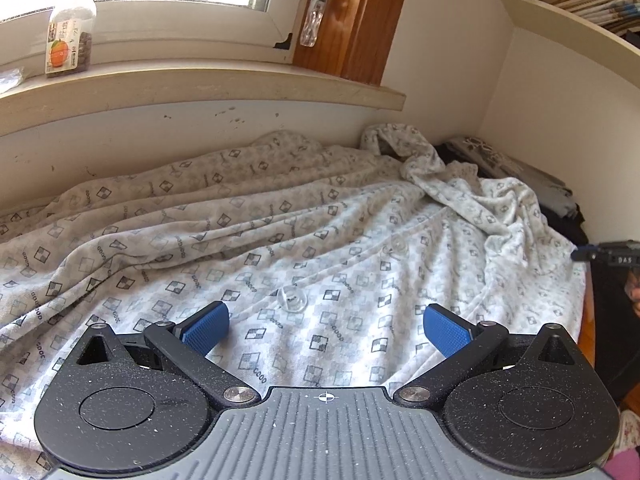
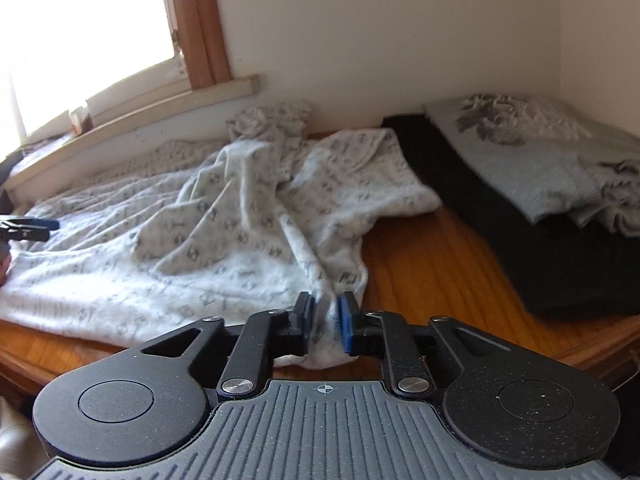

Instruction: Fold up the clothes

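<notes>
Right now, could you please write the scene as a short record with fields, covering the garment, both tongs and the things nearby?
garment: white patterned button-up garment, spread crumpled on the orange wooden surface
left tongs: left tongs open, over the garment near a clear round button, holding nothing
right tongs: right tongs shut on a bunched edge of the garment
nearby: stack of dark and grey folded clothes to the right
windowsill: clear plastic jar with orange label
</notes>
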Demonstrator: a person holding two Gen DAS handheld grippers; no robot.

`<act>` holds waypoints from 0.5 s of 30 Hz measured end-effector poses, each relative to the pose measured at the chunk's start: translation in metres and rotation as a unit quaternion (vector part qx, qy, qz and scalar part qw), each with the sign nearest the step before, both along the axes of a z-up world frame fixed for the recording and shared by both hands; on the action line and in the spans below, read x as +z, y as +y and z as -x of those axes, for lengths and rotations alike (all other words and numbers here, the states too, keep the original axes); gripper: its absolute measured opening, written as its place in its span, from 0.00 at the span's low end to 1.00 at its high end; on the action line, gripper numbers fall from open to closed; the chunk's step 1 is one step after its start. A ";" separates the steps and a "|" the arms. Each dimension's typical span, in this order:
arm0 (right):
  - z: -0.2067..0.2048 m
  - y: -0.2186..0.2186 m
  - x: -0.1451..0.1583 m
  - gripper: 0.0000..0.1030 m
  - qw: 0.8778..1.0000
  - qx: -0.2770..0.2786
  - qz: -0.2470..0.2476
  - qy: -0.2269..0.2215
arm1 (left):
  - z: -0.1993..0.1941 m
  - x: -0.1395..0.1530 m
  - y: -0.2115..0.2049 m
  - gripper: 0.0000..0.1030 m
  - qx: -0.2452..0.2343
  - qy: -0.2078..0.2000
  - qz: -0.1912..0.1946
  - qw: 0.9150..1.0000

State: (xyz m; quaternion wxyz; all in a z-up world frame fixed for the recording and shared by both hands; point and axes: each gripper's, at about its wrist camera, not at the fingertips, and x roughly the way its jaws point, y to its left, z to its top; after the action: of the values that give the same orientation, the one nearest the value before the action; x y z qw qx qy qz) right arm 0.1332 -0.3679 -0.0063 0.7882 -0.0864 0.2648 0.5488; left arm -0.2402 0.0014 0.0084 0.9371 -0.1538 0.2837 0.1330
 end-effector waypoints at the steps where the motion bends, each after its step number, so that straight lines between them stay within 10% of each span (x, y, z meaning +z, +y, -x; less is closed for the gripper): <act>1: 0.002 0.003 0.002 0.28 1.000 -0.002 -0.005 -0.006 | -0.001 0.000 -0.002 1.00 0.002 0.003 -0.005 1.000; 15: 0.022 0.058 -0.021 0.32 0.997 -0.028 0.003 -0.075 | 0.026 0.004 -0.010 1.00 0.034 0.005 -0.062 0.998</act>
State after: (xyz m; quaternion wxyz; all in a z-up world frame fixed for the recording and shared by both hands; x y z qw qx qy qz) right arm 0.1116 -0.3099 -0.0276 0.8206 -0.1227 0.2086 0.5177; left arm -0.2664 -0.0084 0.0121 0.9384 -0.1045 0.2743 0.1824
